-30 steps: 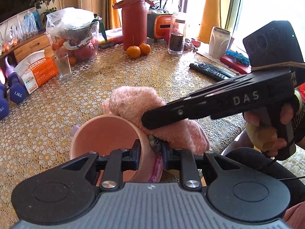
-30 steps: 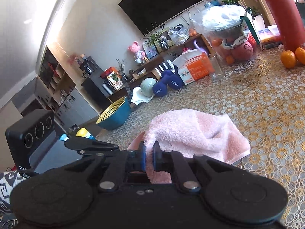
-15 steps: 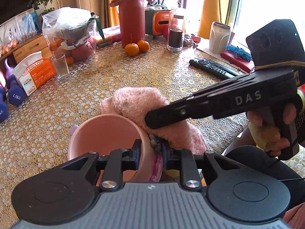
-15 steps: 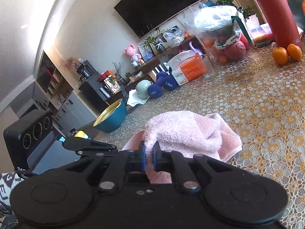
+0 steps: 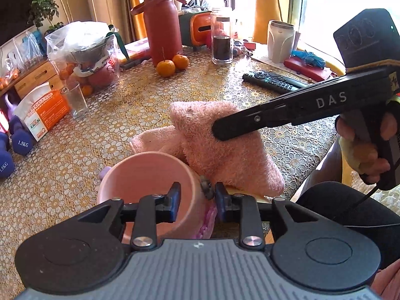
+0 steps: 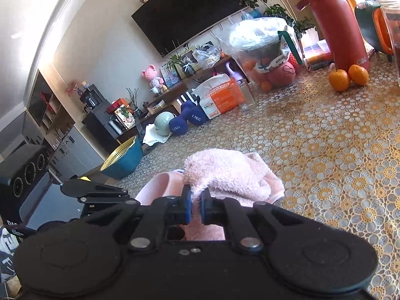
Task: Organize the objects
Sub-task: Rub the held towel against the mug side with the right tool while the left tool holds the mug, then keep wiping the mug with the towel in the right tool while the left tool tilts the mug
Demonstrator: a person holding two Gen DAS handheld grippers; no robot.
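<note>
With our left gripper (image 5: 195,201) no longer pinching the pink cup (image 5: 147,187), whose wall stands loose between its jaws, the cup could tip. Our right gripper (image 6: 195,206), clamped tight on the pink towel (image 6: 225,172) just ahead of its fingers, might drag it over. The left jaws have just been opening; earlier they clamped the rim.

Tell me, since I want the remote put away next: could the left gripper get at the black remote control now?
Probably not directly. The right gripper, shut on the fluffy pink towel, crosses in front of the black remote control, and the left gripper straddles the pink cup's rim.
</note>
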